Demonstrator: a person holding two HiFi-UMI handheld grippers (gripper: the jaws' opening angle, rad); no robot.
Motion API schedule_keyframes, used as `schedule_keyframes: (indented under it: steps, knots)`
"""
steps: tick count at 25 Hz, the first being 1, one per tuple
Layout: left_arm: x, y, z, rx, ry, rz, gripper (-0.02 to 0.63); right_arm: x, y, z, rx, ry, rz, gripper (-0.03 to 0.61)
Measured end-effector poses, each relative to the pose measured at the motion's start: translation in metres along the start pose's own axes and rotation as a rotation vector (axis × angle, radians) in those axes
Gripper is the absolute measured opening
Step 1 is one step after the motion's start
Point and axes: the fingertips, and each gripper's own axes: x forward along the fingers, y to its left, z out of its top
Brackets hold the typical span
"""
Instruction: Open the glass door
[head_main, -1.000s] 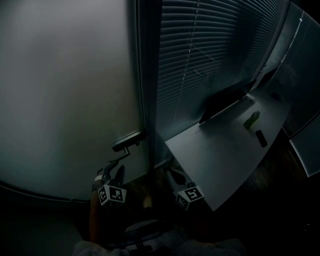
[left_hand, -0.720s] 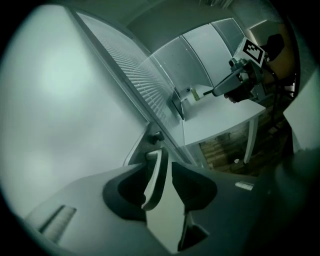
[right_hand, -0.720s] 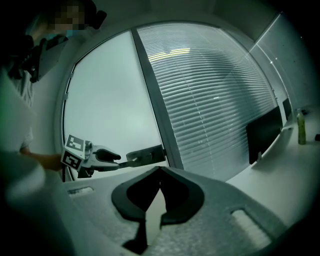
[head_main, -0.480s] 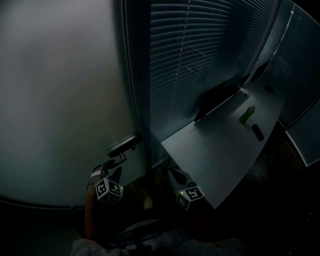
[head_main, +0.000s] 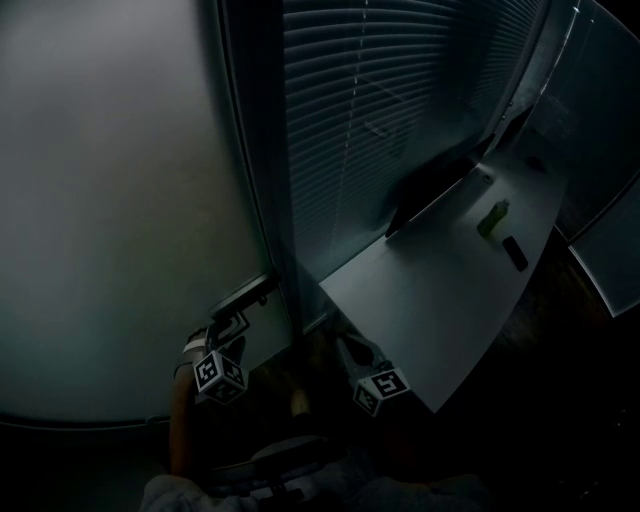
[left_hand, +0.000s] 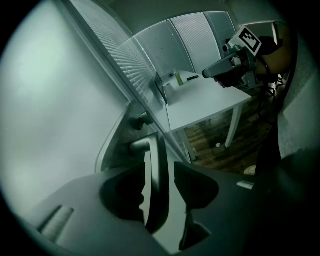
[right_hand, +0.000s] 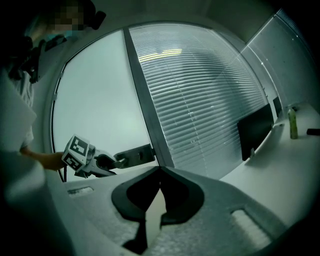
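The frosted glass door fills the left of the head view, with a dark lever handle near its right edge. My left gripper is at that handle from below. In the left gripper view the handle's lever runs between the jaws of the left gripper. The jaws have just been opening, and thin gaps show on both sides of the lever. My right gripper hangs to the right by the desk, shut with nothing in it. It faces the handle.
A dark door frame separates the door from a glass wall with lowered blinds. A white desk stands at the right, bearing a dark monitor, a green bottle and a small black item. Wooden floor lies below.
My left gripper has rolled and sunk a little at the handle. The door frame has slid left in the head view. The right gripper has stayed put.
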Motion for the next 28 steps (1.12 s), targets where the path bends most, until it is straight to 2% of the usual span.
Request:
schedule_keyframes:
  steps: [9,17,22,28]
  knots:
    - [0.019,-0.010,-0.003,0.066,0.051,-0.060,0.163,0.010,-0.011,-0.003,0.016,-0.013,-0.035,0.002]
    - [0.020,-0.002,-0.005,0.087,0.072,-0.015,0.012,0.010,-0.011,-0.004,0.030,-0.025,-0.053,0.002]
    - [0.020,-0.004,-0.005,0.123,0.075,-0.007,0.002,0.006,-0.010,-0.005,0.033,-0.017,-0.052,0.002]
    - [0.018,-0.006,0.001,0.090,0.046,-0.021,0.000,0.002,-0.010,-0.005,0.033,-0.016,-0.053,0.002]
